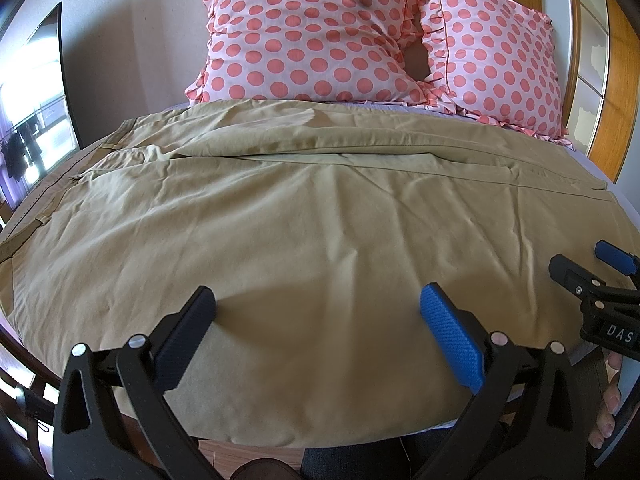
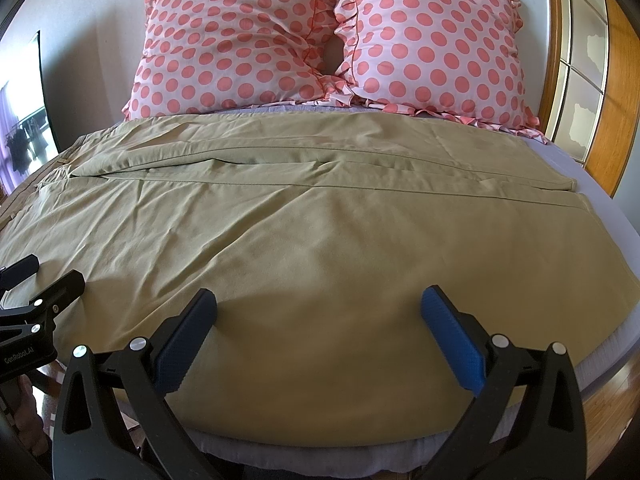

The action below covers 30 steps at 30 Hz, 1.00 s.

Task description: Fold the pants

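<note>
Khaki pants lie spread flat across the bed, waistband at the left, leg hems at the right; they also show in the right wrist view. One leg lies nearer me, the other behind it. My left gripper is open, held just above the near edge of the near leg, holding nothing. My right gripper is open over the same near edge, further right, also empty. The right gripper shows at the right edge of the left wrist view, and the left gripper at the left edge of the right wrist view.
Two pink pillows with red dots lean at the head of the bed. A lilac sheet covers the mattress. A wooden panel stands at the right, a window at the left.
</note>
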Each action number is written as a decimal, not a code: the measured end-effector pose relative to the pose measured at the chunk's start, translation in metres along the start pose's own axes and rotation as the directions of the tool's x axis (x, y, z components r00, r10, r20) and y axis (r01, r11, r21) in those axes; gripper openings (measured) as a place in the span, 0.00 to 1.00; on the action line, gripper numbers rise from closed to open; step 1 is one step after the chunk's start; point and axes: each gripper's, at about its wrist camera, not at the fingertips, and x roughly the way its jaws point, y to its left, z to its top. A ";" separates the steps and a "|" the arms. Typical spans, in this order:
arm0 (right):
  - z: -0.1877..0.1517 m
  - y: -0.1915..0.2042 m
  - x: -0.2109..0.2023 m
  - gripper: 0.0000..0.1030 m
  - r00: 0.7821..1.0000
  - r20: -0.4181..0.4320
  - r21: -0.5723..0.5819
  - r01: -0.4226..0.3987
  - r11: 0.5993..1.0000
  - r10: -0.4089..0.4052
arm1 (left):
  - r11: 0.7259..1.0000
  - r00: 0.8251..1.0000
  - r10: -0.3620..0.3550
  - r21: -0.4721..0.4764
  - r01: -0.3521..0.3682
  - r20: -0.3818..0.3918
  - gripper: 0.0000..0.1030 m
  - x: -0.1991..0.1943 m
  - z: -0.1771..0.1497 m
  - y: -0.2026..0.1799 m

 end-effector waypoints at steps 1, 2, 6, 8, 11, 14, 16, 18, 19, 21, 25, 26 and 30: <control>0.000 0.000 0.000 0.99 1.000 0.000 0.000 0.000 1.000 0.000 | 1.000 1.000 0.000 0.000 0.000 0.000 0.98 0.000 0.000 0.000; 0.000 0.000 0.000 0.99 1.000 0.001 0.000 0.000 1.000 0.000 | 1.000 1.000 0.000 0.000 0.000 0.000 0.98 0.000 0.000 0.000; 0.000 0.000 0.000 0.99 1.000 0.000 0.000 0.000 1.000 0.000 | 1.000 1.000 0.000 0.000 0.000 0.000 0.98 0.000 0.000 0.000; 0.000 0.000 0.000 0.99 1.000 0.000 0.000 0.000 1.000 0.000 | 1.000 1.000 0.000 0.000 0.000 0.001 0.98 0.000 0.000 0.000; 0.000 0.000 0.000 0.99 1.000 0.000 0.000 0.000 1.000 0.000 | 1.000 1.000 0.000 0.000 0.000 0.001 0.98 0.000 0.000 0.000; 0.000 0.000 0.000 0.99 1.000 0.000 0.000 0.000 1.000 0.000 | 1.000 1.000 0.000 0.000 0.000 0.001 0.98 0.000 0.000 0.000; -0.001 0.000 0.000 0.99 1.000 0.000 0.000 0.000 1.000 0.000 | 1.000 1.000 0.000 0.000 0.000 0.001 0.98 0.000 0.000 0.000; -0.001 0.000 0.000 0.99 1.000 0.001 -0.001 0.000 1.000 0.000 | 1.000 1.000 0.000 0.000 0.000 0.002 0.98 0.000 0.000 0.000; -0.002 0.000 0.000 0.99 1.000 0.002 0.000 0.000 1.000 0.000 | 1.000 1.000 0.000 0.000 0.000 0.001 0.98 0.000 0.000 0.000; -0.002 0.000 -0.001 0.99 1.000 0.002 0.000 0.000 1.000 0.000 | 1.000 1.000 0.000 0.001 0.000 0.002 0.98 0.000 0.000 0.000; 0.012 -0.013 -0.002 0.99 0.996 -0.073 -0.020 -0.048 0.999 0.046 | 1.000 1.000 -0.013 0.006 0.013 -0.012 0.98 0.000 0.001 0.001; 0.018 -0.018 0.000 0.99 0.994 -0.084 -0.011 -0.065 0.998 0.063 | 1.000 1.000 -0.020 0.010 0.020 -0.023 0.98 0.000 0.002 0.002; 0.079 -0.074 -0.014 0.99 1.000 0.002 0.123 -0.012 0.992 0.012 | 1.000 1.000 0.000 0.017 -0.001 0.020 0.98 -0.010 0.010 0.012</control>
